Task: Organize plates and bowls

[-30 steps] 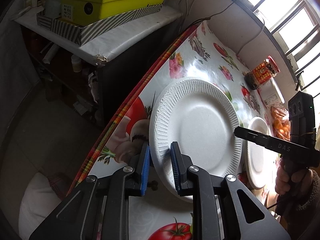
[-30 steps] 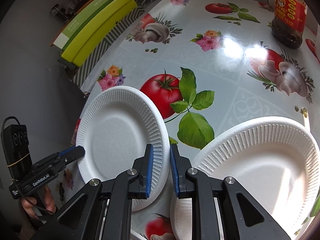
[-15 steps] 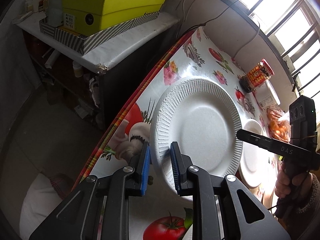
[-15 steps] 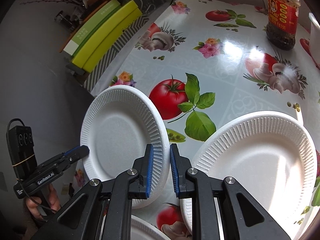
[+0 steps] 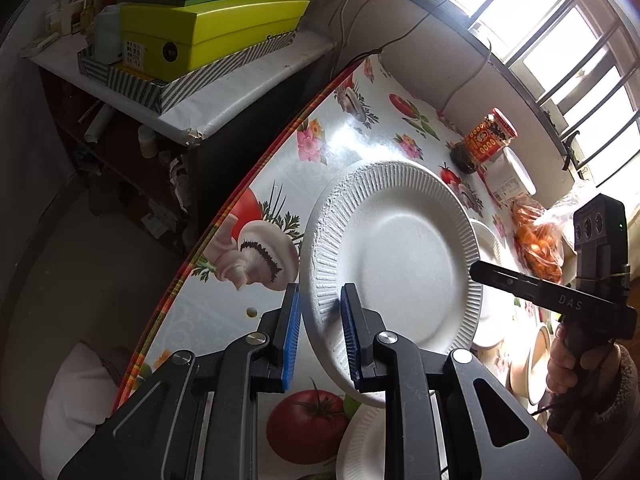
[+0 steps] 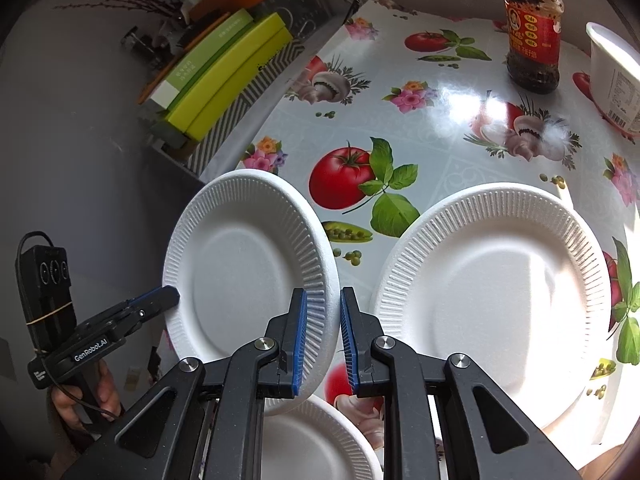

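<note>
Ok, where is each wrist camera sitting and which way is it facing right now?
Left wrist: rides the left gripper, looks along the table toward the window; shows its jaws, the right gripper and right hand.
Right wrist: rides the right gripper, looks across the table toward the jar; shows its jaws, the left gripper.
Shared: the lifted plate, jar.

1. The held plate (image 6: pixel 248 268) hangs tilted above the table (image 6: pixel 440 152), by its left edge.
2. A second plate (image 6: pixel 496 300) lies flat on the table to its right.
3. A third plate (image 6: pixel 316 440) lies below the held one, nearer the camera.
4. A jar (image 6: pixel 530 28) stands at the far side, a tub (image 6: pixel 614 80) just right of it.
5. Stacked boxes (image 5: pixel 208 28) sit on a shelf left of the table.
</note>
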Motion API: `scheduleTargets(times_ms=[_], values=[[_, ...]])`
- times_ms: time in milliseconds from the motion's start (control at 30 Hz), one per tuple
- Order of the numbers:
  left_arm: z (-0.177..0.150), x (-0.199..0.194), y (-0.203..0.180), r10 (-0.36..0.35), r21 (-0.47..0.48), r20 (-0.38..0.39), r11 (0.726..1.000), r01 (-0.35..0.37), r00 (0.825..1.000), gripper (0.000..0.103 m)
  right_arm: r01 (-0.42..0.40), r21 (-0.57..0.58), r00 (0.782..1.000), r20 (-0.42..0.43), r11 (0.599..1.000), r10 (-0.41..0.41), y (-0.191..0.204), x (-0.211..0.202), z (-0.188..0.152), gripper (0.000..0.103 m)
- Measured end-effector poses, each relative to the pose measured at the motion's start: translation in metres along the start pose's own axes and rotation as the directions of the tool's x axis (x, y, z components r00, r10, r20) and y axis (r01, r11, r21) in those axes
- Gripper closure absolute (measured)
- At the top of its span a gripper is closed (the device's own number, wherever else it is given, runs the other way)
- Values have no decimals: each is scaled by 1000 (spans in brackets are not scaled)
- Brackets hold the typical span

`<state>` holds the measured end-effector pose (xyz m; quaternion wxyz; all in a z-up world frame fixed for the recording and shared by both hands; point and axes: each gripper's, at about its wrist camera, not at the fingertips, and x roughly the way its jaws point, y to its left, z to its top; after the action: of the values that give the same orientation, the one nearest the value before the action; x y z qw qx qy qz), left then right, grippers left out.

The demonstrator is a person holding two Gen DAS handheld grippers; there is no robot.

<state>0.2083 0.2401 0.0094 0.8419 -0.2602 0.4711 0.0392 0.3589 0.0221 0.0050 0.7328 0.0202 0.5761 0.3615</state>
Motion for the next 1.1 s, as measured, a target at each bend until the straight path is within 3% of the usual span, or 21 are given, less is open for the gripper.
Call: scheduleTargets(times_ms=[1100], values=[[-95, -14, -27, -30, 90, -92, 995, 39, 995, 82, -4, 69, 1000, 2, 998, 4, -9, -48, -120, 86]])
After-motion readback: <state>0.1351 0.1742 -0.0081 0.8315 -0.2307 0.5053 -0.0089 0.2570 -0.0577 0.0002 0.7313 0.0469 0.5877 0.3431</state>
